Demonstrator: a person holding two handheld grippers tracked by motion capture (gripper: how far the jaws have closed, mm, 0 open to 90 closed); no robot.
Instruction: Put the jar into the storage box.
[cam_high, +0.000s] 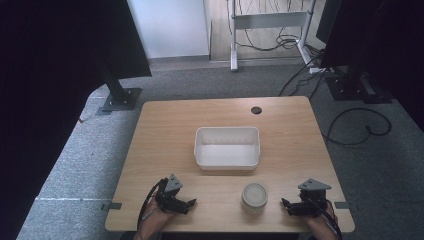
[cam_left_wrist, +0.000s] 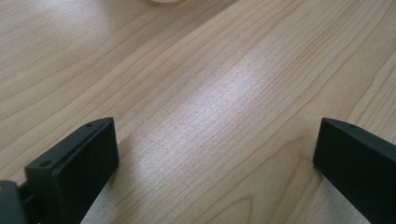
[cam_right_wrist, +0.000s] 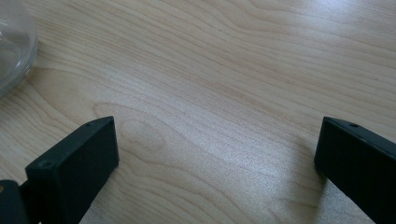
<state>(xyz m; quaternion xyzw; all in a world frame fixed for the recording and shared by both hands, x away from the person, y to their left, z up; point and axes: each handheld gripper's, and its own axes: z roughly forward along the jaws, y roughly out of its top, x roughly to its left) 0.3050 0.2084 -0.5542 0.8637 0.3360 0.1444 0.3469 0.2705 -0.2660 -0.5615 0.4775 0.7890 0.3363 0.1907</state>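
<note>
Both tongs, left (cam_high: 191, 203) and right (cam_high: 284, 203), are resting wide and empty on the counter (cam_high: 165, 130); best approaching the jar (cam_high: 254, 196) level, toward 12 o'clock bin (cam_high: 227, 147).

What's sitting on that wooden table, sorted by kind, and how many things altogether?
White plastic bin: 1
Clear jar with lid: 1
Hand-held grippers, left and right: 2
Total: 4

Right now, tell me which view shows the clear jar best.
The high view: the whole jar stands between both grippers, before the white bin. The right gripper view catches only its glassy edge; the left gripper view a pale sliver, possibly it.
</note>
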